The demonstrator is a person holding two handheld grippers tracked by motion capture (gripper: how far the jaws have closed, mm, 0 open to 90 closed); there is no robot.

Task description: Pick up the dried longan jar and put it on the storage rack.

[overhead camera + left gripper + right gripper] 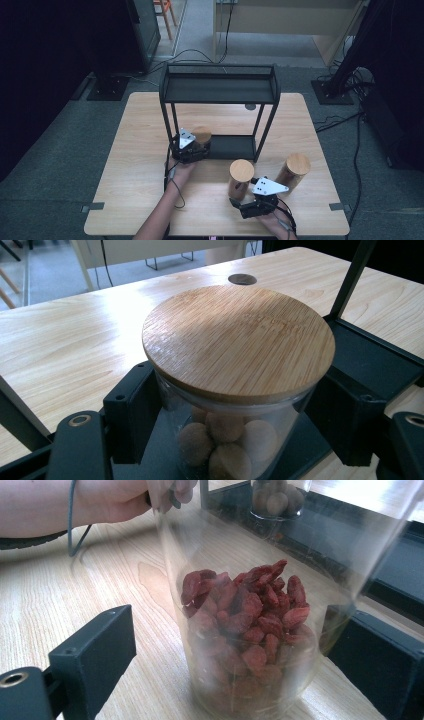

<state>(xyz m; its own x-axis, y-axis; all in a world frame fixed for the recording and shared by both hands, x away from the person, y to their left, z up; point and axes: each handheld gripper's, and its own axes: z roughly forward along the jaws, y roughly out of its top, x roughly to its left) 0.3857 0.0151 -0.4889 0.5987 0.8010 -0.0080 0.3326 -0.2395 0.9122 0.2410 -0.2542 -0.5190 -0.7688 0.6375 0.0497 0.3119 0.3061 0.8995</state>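
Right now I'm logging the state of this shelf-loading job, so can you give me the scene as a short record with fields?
left claw: shut on the jar of pale balls, at the rack's lower shelf
jar lid: round wooden lid, on
right claw: open, jaws either side of the jar of red berries, left jaw clearly apart from the glass
third jar: wooden lid, standing on the table right of the berry jar
rack: black, two shelves, top shelf bare
table: light wood

left claw clamped tight | right claw jaws spread
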